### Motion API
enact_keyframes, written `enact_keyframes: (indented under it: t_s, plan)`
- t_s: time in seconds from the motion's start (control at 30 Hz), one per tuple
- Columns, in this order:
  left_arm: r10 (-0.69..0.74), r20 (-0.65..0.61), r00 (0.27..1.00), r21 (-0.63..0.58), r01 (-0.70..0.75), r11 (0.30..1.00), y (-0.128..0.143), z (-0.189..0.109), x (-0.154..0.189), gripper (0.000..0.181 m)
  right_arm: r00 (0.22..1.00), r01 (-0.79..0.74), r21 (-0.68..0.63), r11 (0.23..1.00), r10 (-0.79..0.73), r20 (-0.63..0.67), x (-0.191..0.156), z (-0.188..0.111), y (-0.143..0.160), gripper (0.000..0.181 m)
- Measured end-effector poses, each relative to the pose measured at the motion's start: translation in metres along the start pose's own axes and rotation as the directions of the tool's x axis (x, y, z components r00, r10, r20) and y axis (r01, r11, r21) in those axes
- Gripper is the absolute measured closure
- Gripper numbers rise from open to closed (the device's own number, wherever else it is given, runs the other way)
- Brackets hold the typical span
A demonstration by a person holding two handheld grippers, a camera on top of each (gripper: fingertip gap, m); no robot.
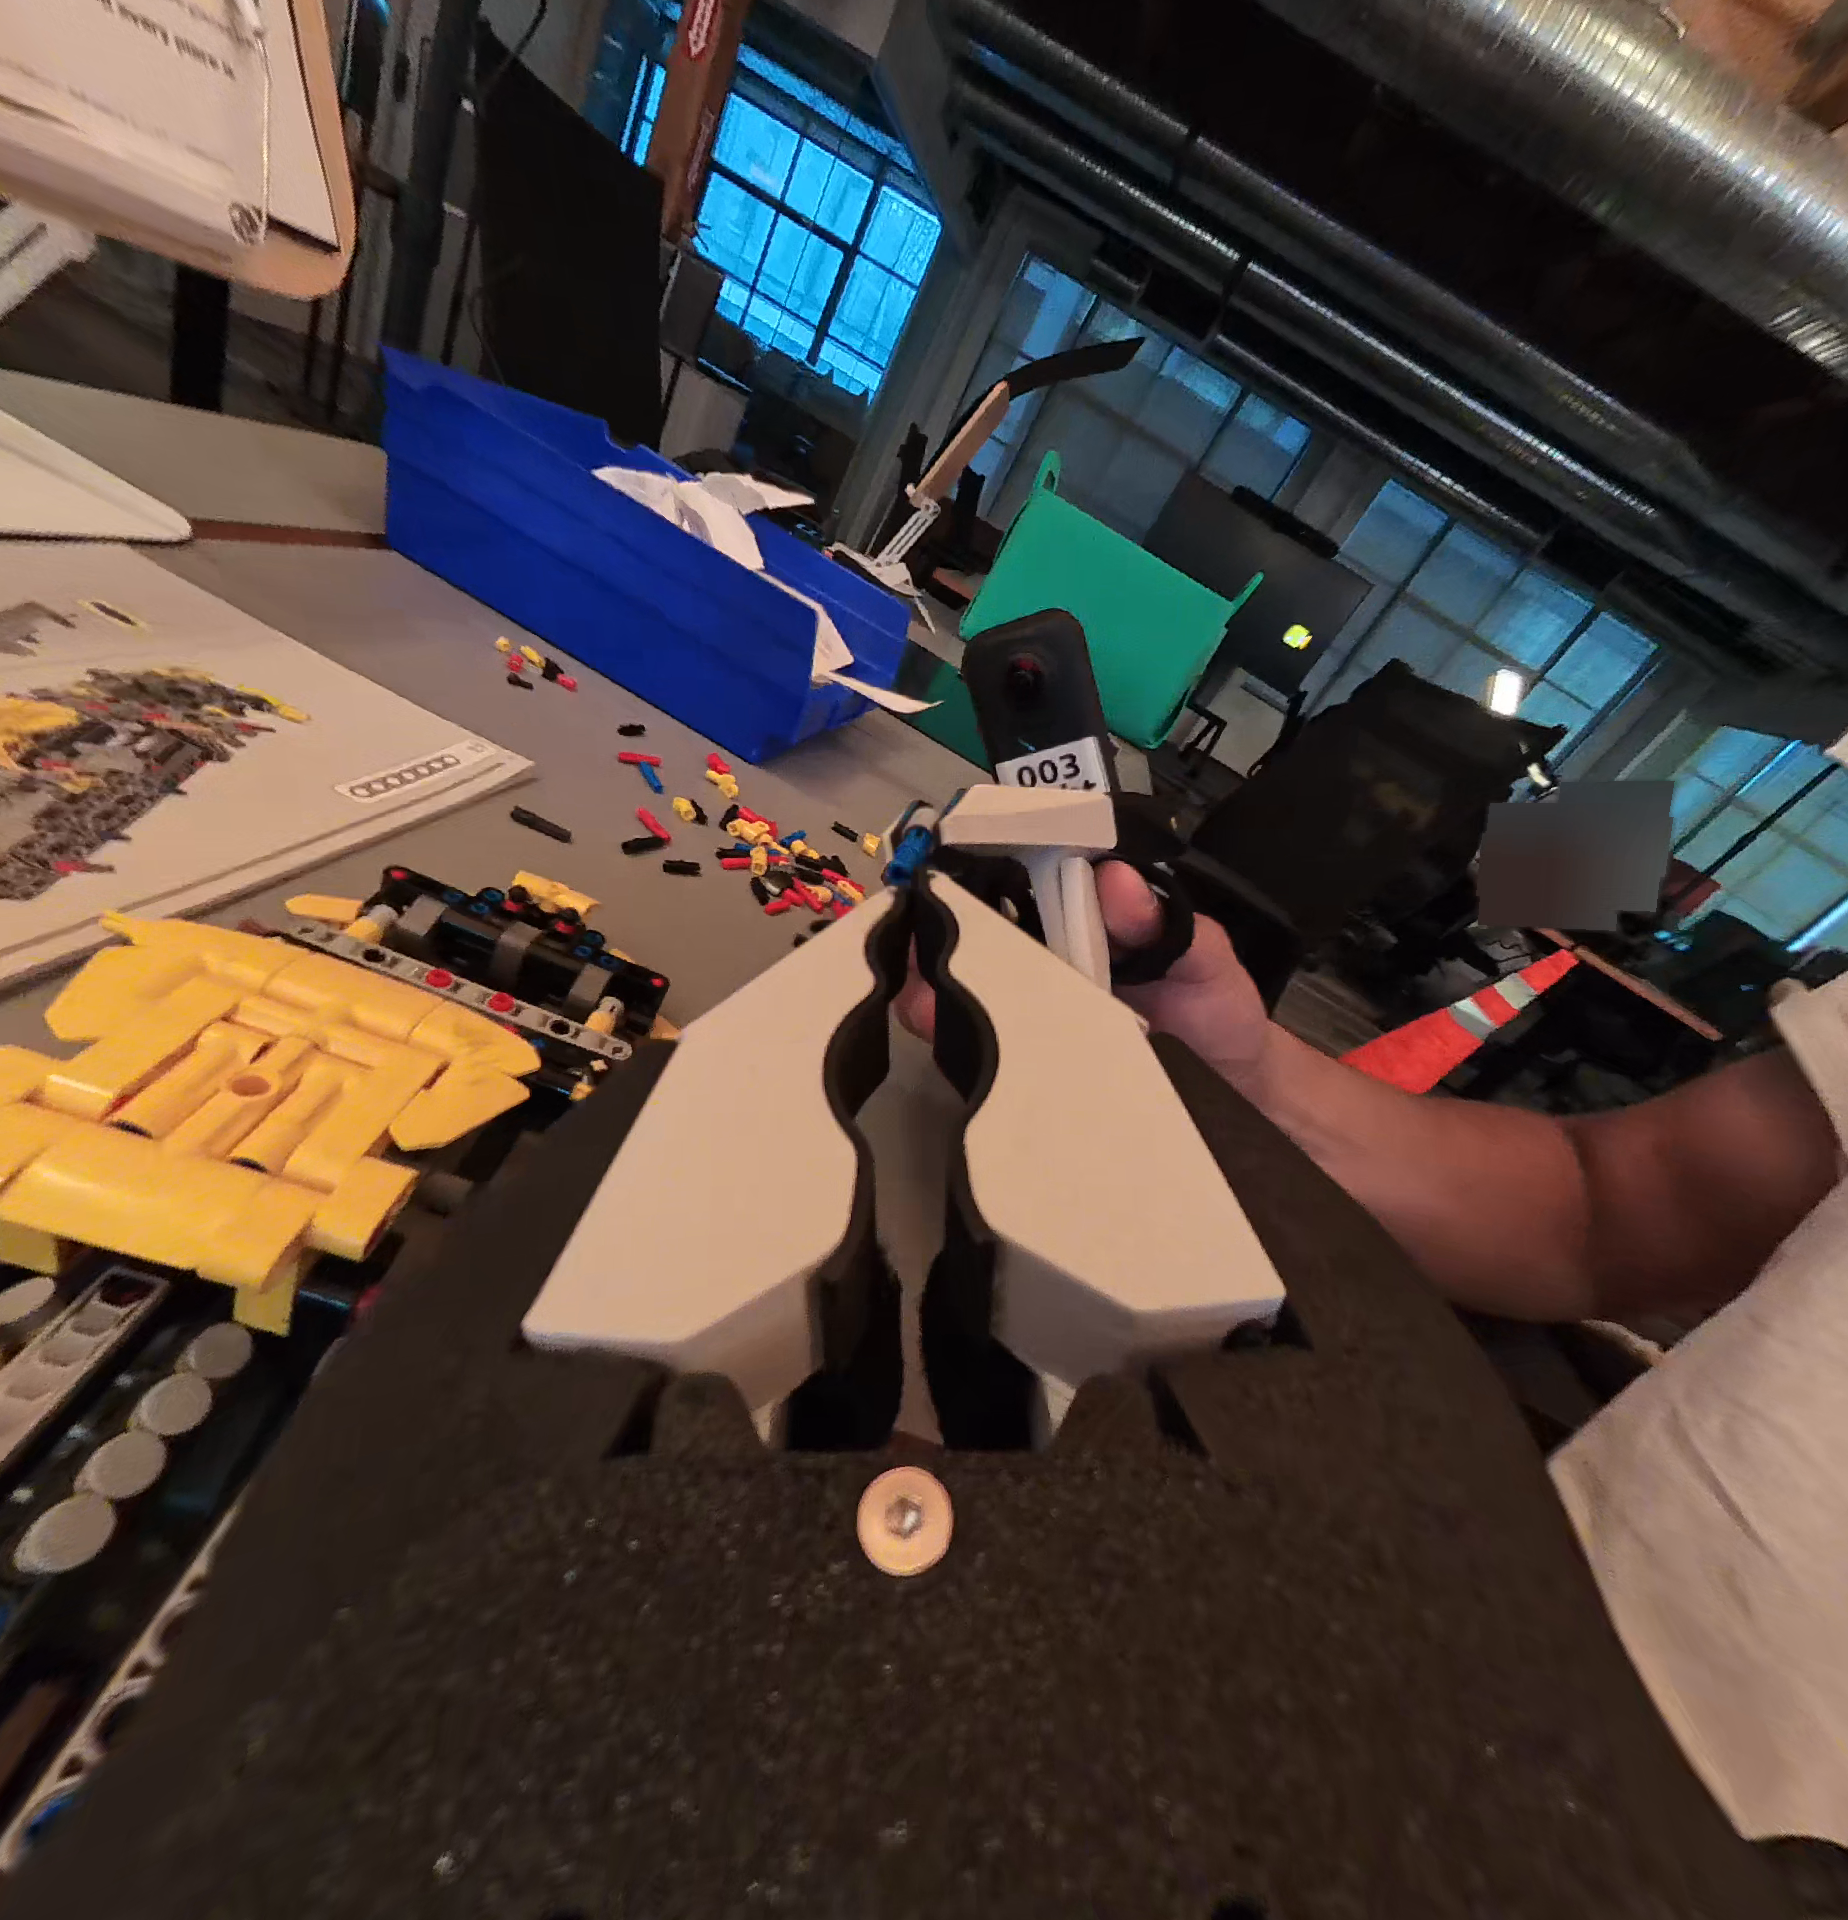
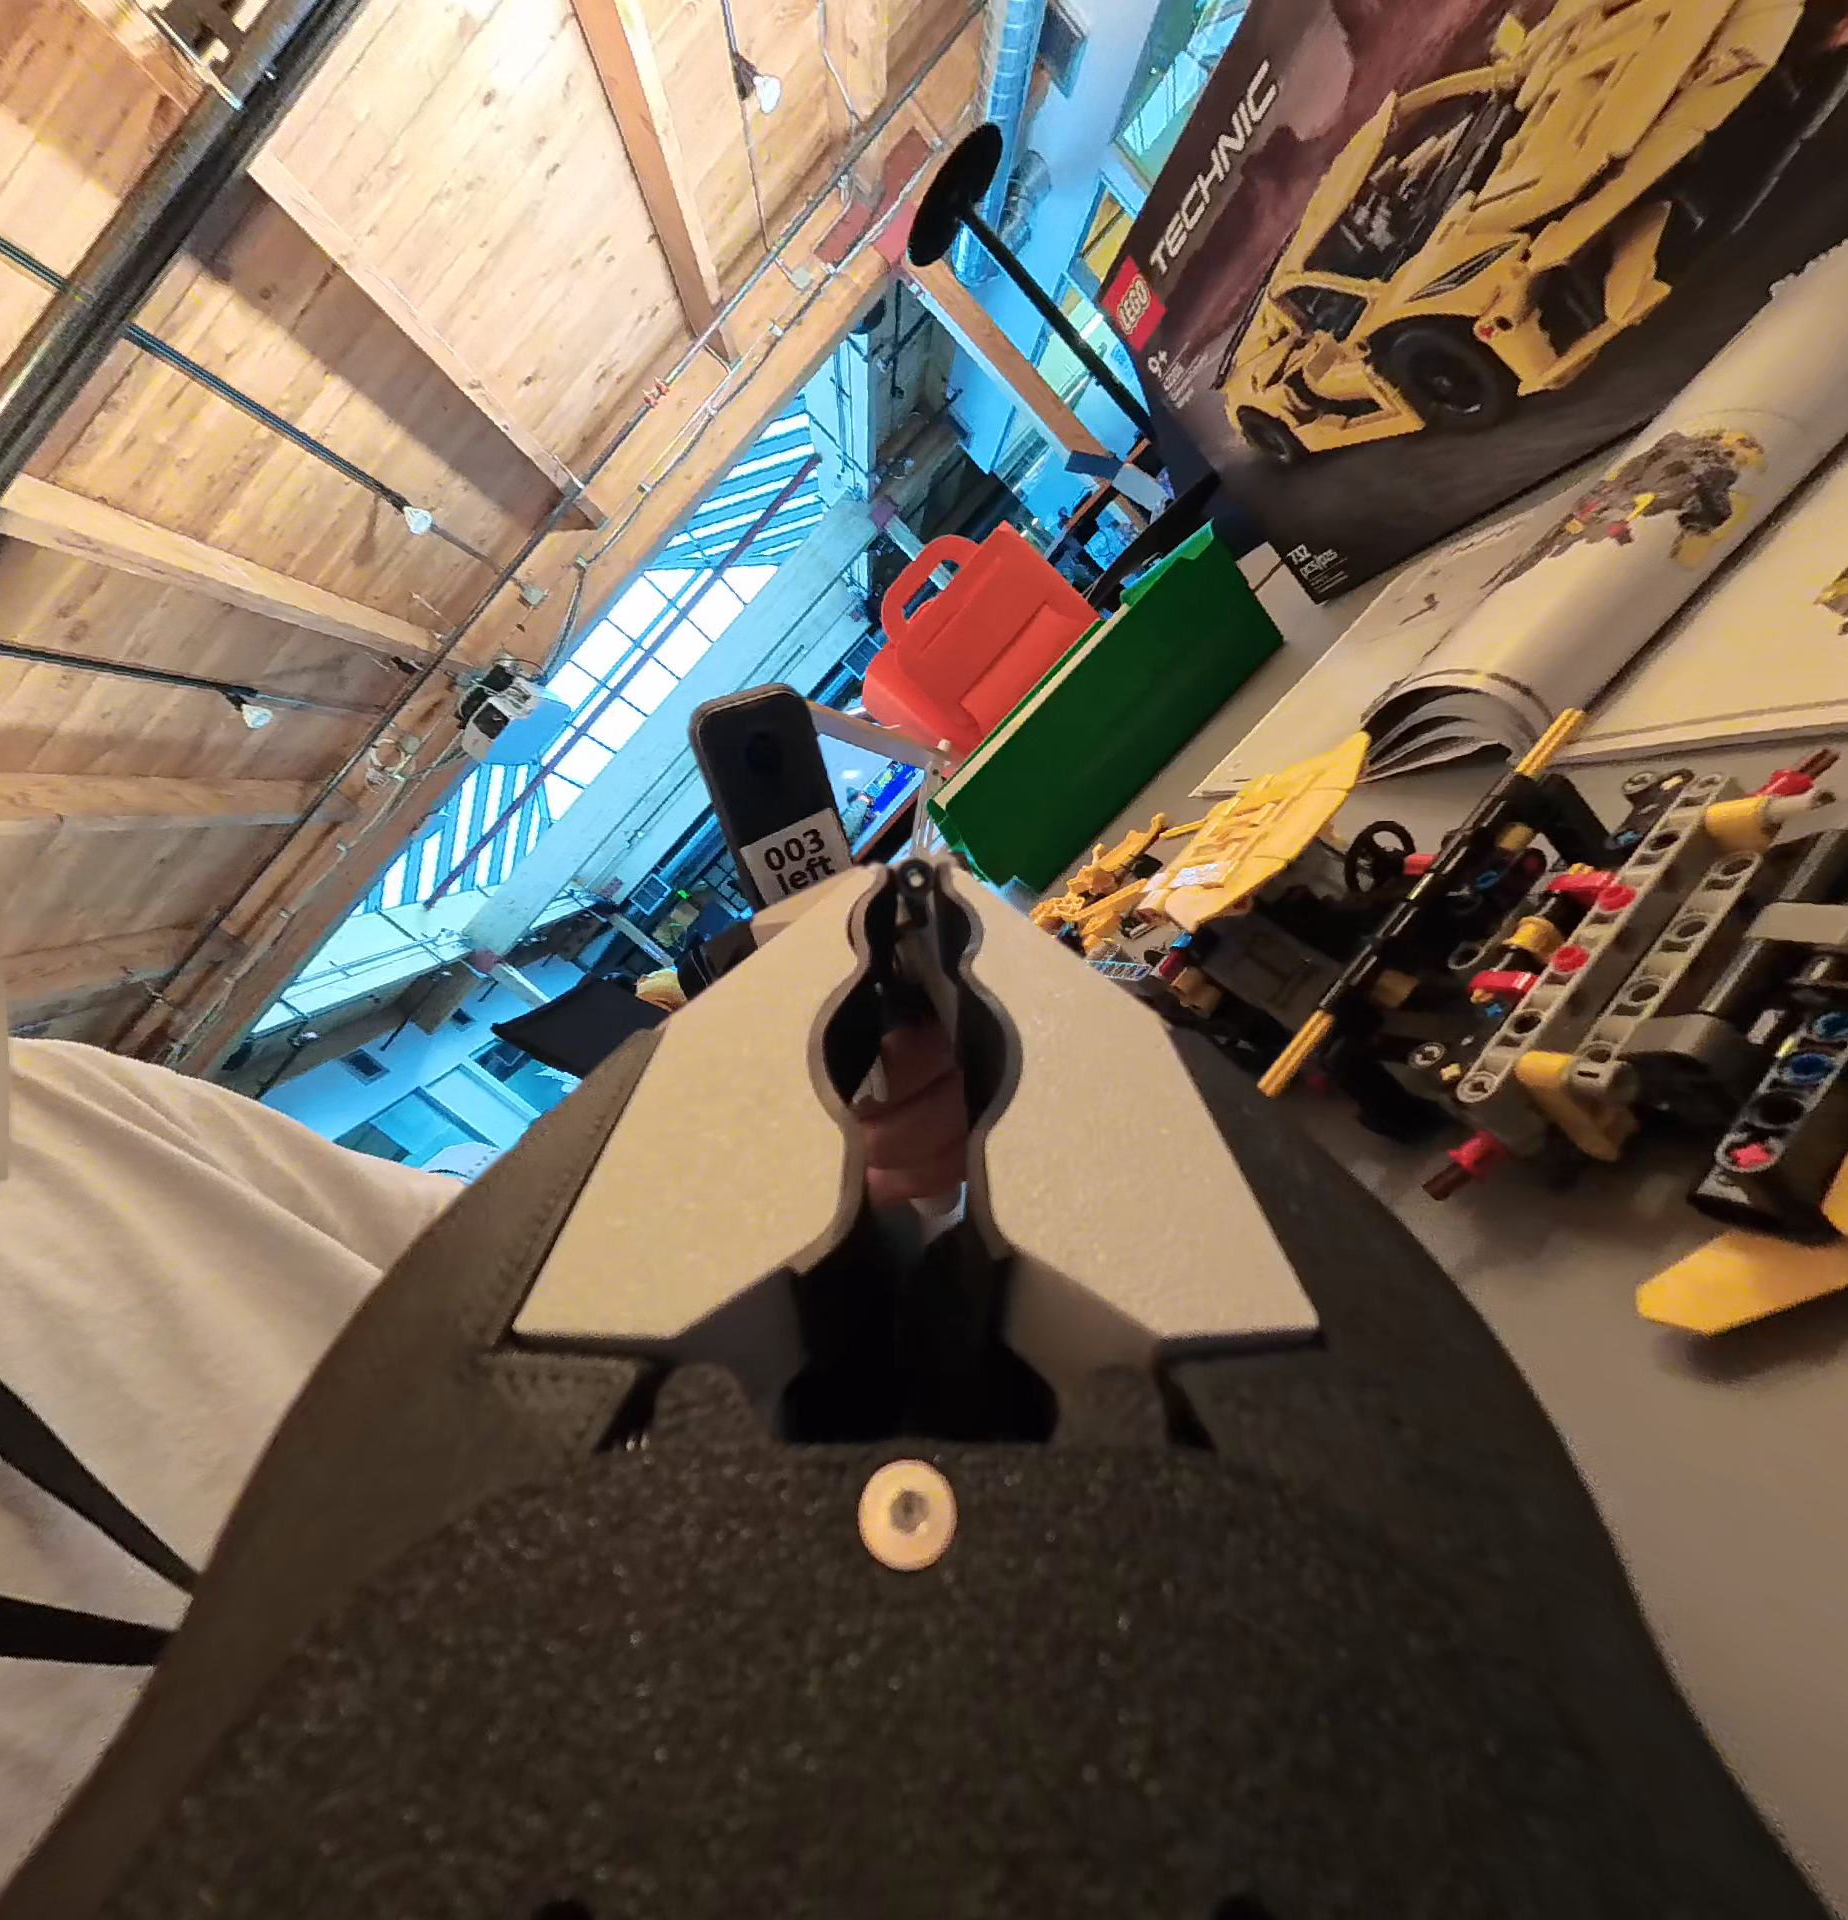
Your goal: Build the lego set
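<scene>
**Both grippers met tip to tip above the table over one small Lego piece**

The left gripper [image 1: 912, 883] was raised off the grey table [image 1: 400, 623], its two white fingers pressed together at the tips and clenched on a small blue pin [image 1: 907, 847] that stuck out past them. The right gripper [image 1: 956, 821] came in from the far side with its tips right against that pin; a bare hand [image 1: 1169, 966] gripped its handle, forearm stretched out level toward the person's white sleeve.

In the right wrist view the right gripper [image 2: 912, 883] pointed steeply upward toward the wooden ceiling, fingers drawn together on a small dark piece [image 2: 912, 878] at the very tip. Whether this is the same pin cannot be told.

The partly built yellow car [image 1: 245, 1101] lay on the table just left of the left gripper, and its black and grey chassis [image 2: 1585, 956] showed beside the right one. Loose pins [image 1: 774, 852] in red, yellow, blue and black were scattered between the car and a blue bin [image 1: 608, 561]. The open instruction booklet [image 1: 172, 748] lay beyond the car, with the set's box [image 2: 1471, 260] standing behind it.
</scene>
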State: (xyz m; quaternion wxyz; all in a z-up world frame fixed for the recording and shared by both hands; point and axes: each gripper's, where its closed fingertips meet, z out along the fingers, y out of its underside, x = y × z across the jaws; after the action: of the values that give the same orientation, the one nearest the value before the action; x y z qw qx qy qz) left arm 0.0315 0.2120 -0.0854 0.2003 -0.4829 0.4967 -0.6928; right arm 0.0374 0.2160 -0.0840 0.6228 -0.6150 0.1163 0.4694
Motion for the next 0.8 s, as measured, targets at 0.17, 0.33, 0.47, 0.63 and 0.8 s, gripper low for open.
enact_keyframes:
  t_s: [0.17,0.33,0.47,0.63,0.8]
  plan:
    - [0.255,0.109,0.961,-0.034,-0.253,0.967,-0.001,-0.001,-0.001,0.165,1.000,0.017,-0.013,1.000,-0.017,0.016,-0.004,0.000,0.000,0.175]
    - [0.422,0.102,0.901,-0.105,-0.412,0.905,0.011,0.005,0.008,0.172,0.999,0.039,-0.069,0.997,-0.037,0.033,-0.011,-0.001,0.006,0.175]
    - [0.358,0.040,0.933,-0.060,-0.355,0.933,0.006,0.000,0.016,0.179,0.997,0.055,-0.107,0.993,-0.049,0.062,-0.017,-0.005,0.008,0.175]
    - [0.321,-0.017,0.947,-0.039,-0.321,0.946,0.006,-0.002,0.024,0.179,0.994,0.065,-0.149,0.987,-0.051,0.097,-0.023,-0.007,0.013,0.175]
    - [0.190,-0.106,0.976,-0.008,-0.192,0.981,0.001,-0.007,0.030,0.165,0.992,0.065,-0.163,0.984,-0.045,0.119,-0.027,-0.009,0.015,0.175]
